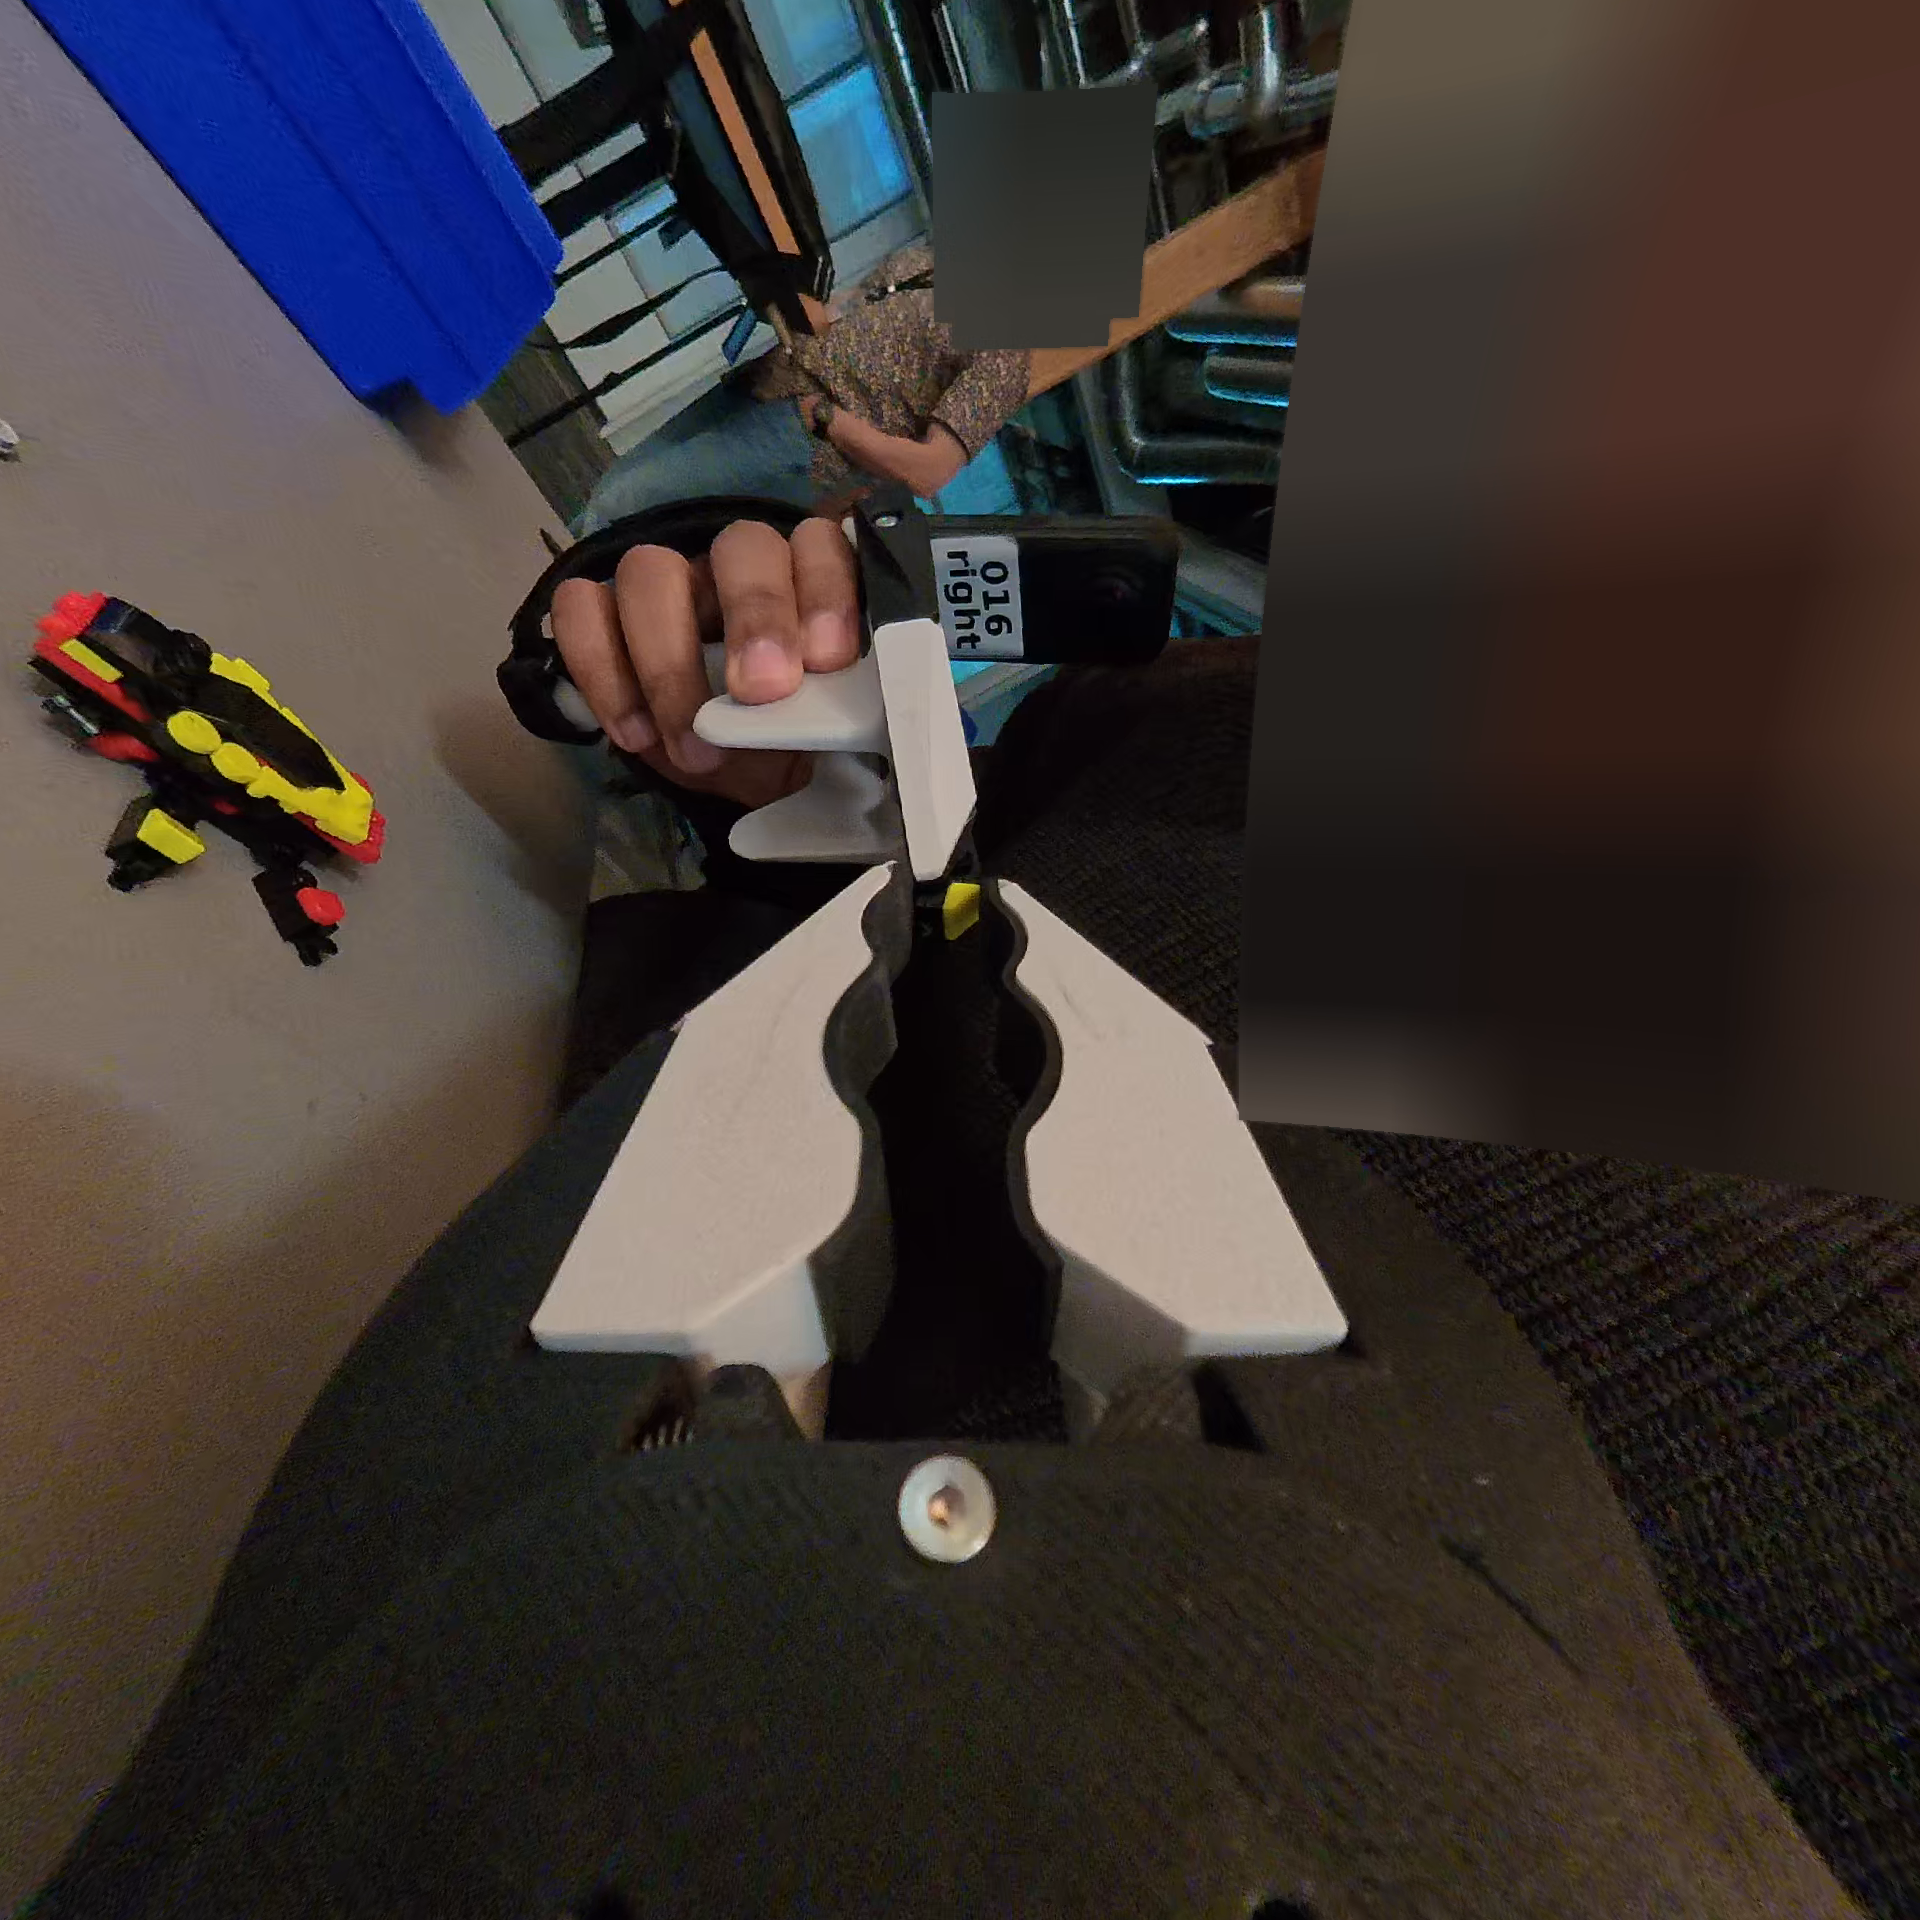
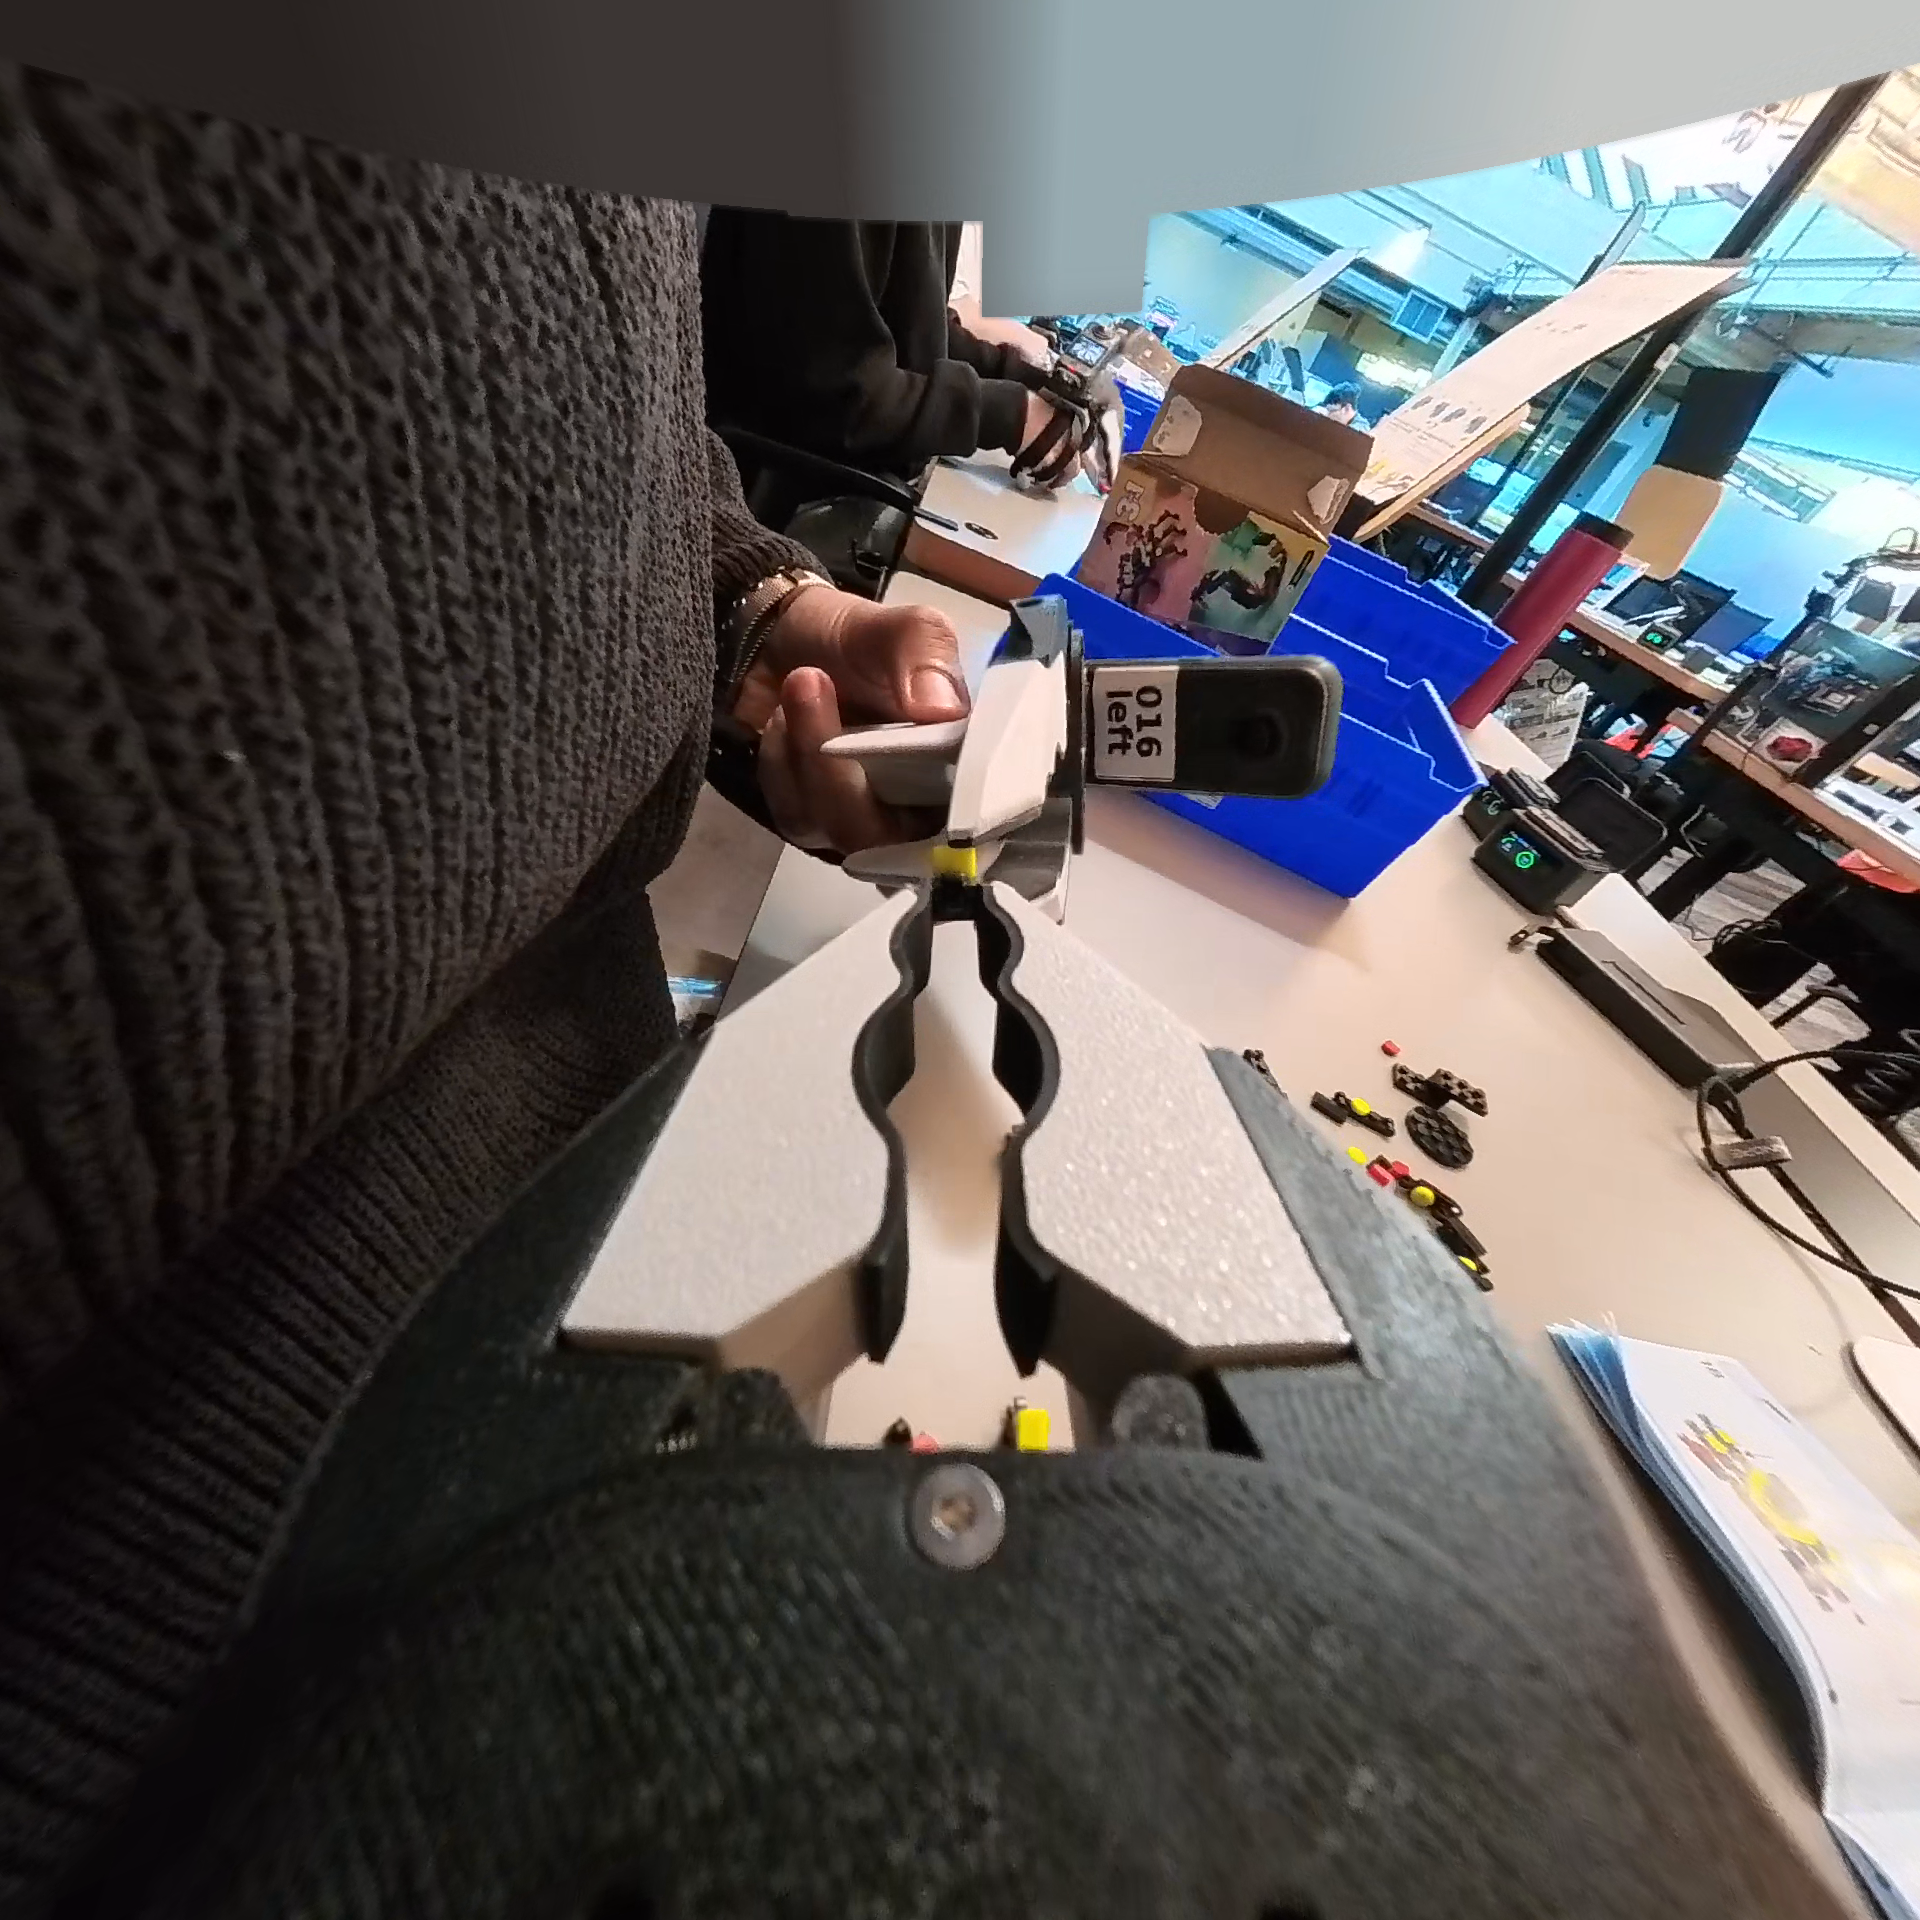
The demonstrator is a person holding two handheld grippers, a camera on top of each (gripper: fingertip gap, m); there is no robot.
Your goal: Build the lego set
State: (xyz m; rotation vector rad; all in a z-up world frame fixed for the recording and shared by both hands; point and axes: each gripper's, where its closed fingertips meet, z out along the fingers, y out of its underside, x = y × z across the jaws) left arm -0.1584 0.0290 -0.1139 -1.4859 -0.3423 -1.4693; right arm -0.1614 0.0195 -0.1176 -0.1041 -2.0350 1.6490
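Both grippers meet tip to tip in the air, close to a person's dark sweater. My left gripper (image 1: 945, 894) is shut on a small yellow lego piece (image 1: 961, 909). In the right wrist view my right gripper (image 2: 951, 899) is shut on a small black lego piece (image 2: 951, 909) that touches the yellow piece (image 2: 953, 860) held by the left gripper (image 2: 956, 844). The right gripper (image 1: 935, 868) comes in from above in the left wrist view. A partly built red, yellow and black lego model (image 1: 208, 758) lies on the table at the left.
Loose black, red and yellow pieces (image 2: 1423, 1143) lie on the table to the right, with an open instruction booklet (image 2: 1766, 1558) nearer. Blue bins (image 2: 1351, 727) holding a cardboard box (image 2: 1226, 520) stand behind. A black device (image 2: 1631, 997) and cables (image 2: 1787, 1195) lie at the far right.
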